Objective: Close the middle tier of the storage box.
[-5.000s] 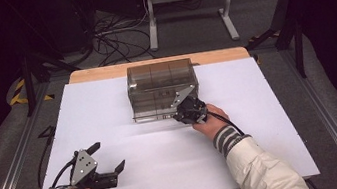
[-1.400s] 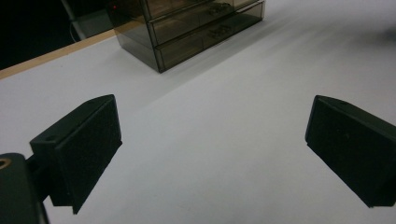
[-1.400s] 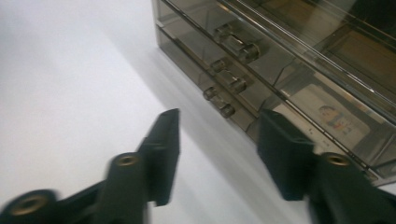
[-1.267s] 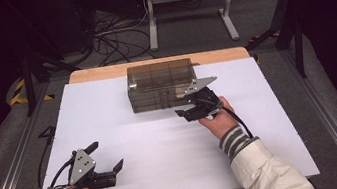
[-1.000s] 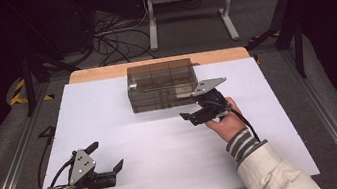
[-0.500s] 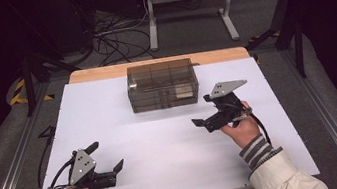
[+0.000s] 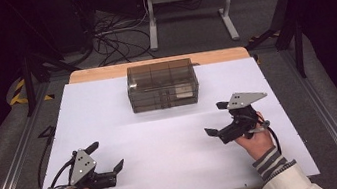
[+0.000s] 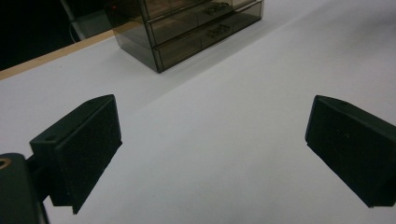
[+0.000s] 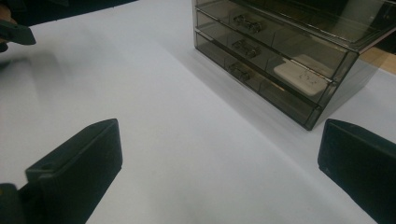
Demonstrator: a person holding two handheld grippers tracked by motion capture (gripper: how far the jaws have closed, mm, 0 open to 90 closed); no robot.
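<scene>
At lower left the left gripper (image 7: 106, 158) keeps its place, jaws wide and empty. The drawer box (image 7: 162, 85), upper centre, is shut, a white item in its middle drawer. The right gripper (image 7: 214, 118) has drawn back to right of centre, its empty jaws having just opened wide.

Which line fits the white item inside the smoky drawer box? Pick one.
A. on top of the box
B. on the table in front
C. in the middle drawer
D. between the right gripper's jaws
C: the white item lies behind the middle front of the drawer box.
</scene>
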